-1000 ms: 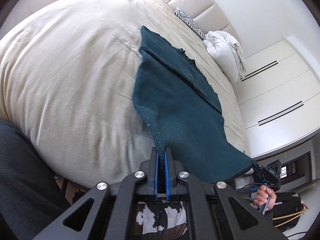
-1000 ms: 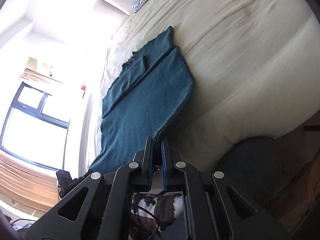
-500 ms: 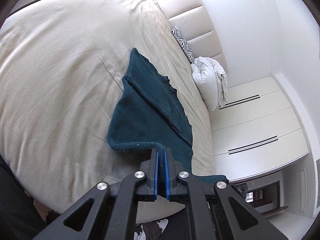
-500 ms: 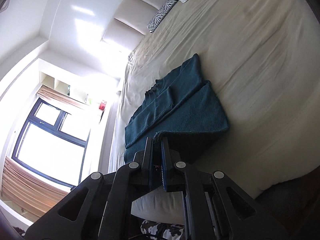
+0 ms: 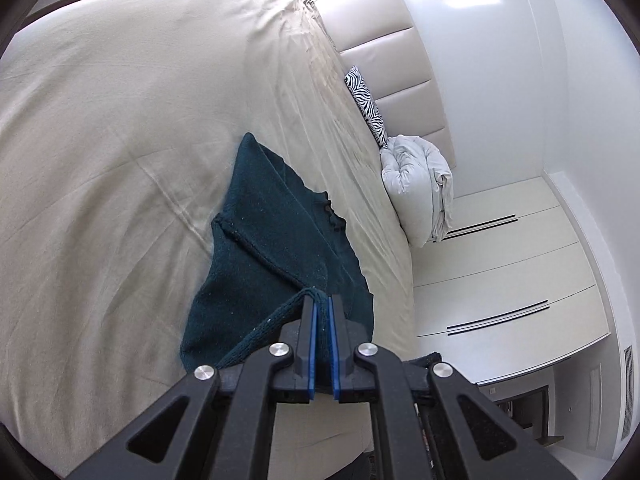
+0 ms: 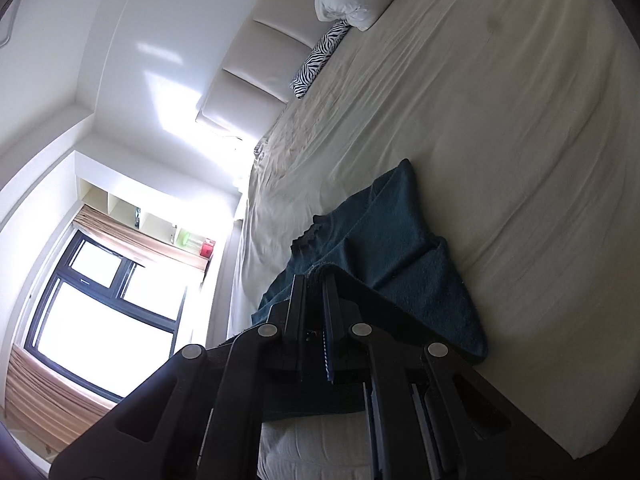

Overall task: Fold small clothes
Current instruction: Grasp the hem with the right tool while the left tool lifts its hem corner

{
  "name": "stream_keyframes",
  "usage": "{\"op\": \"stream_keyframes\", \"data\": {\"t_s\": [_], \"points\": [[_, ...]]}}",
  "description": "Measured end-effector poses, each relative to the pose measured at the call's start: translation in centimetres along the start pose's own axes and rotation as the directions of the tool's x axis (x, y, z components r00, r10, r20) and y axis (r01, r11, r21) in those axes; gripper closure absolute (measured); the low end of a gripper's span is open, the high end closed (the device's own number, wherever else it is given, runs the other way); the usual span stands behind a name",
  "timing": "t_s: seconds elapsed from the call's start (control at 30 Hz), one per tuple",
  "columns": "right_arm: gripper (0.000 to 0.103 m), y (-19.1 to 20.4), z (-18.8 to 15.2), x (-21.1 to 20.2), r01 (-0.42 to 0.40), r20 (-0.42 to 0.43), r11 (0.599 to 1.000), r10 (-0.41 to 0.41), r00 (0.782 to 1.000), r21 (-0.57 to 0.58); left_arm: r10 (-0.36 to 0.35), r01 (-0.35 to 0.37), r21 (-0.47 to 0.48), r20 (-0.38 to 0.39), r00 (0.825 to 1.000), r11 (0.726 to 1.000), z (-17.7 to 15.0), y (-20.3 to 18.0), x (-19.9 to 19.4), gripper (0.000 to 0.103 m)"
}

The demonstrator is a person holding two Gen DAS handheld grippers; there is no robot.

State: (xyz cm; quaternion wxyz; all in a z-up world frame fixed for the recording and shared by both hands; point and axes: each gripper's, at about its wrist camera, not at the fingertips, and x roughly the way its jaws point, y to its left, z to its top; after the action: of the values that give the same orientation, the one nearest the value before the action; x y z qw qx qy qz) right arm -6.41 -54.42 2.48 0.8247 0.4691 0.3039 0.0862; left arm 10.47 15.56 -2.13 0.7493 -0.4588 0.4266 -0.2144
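A dark teal knitted garment [image 5: 272,248] lies on the beige bed sheet [image 5: 100,140], its near part lifted and doubled over towards the far part. My left gripper [image 5: 322,300] is shut on the garment's near hem corner and holds it above the lower layer. My right gripper [image 6: 314,280] is shut on the other near corner of the same garment [image 6: 392,256], also raised over it. The stretch of hem between the two grippers is hidden behind the gripper bodies.
A zebra-print cushion [image 5: 366,104] and a bunched white duvet [image 5: 420,184] lie by the padded headboard [image 5: 380,48]. White wardrobe doors [image 5: 500,272] stand beyond the bed's right side. A window [image 6: 92,312] is on the other side.
Both grippers have carried the garment's near hem up and forward over the bed, so the lower half now folds over the upper half. Both stay shut.
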Motion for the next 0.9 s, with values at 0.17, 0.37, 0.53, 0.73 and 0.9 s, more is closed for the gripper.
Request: {"op": "stream_keyframes", "data": {"t_s": [0.17,0.37,0.53,0.73,0.9], "points": [[0.097,0.1,2.7,3.5,0.036,0.014,0.999,-0.036,0.999,-0.013,0.009,-0.009,0.002,0.007,1.000,1.000,3.3,-0.8,3.1,0.097],[0.097,-0.8,5.6,8.7,0.101,0.020,0.995,-0.101,0.995,-0.023,0.033,-0.033,0.014,0.010,0.999,0.999,7.2,-1.4,6.9,0.097],[0.097,-2.4,7.9,13.6,0.141,0.013,0.990,-0.141,0.990,0.001,0.066,-0.066,-0.001,0.005,0.998,0.998,10.1,-0.4,10.6,0.097],[0.097,-3.9,10.1,19.4,0.202,-0.012,0.979,-0.202,0.979,0.001,0.117,-0.117,-0.021,0.004,0.993,0.993,13.0,1.4,14.4,0.097],[0.097,-5.1,11.6,23.9,0.249,-0.029,0.968,-0.249,0.968,0.006,0.153,-0.153,-0.027,-0.006,0.988,0.988,14.6,2.8,17.4,0.097]]}}
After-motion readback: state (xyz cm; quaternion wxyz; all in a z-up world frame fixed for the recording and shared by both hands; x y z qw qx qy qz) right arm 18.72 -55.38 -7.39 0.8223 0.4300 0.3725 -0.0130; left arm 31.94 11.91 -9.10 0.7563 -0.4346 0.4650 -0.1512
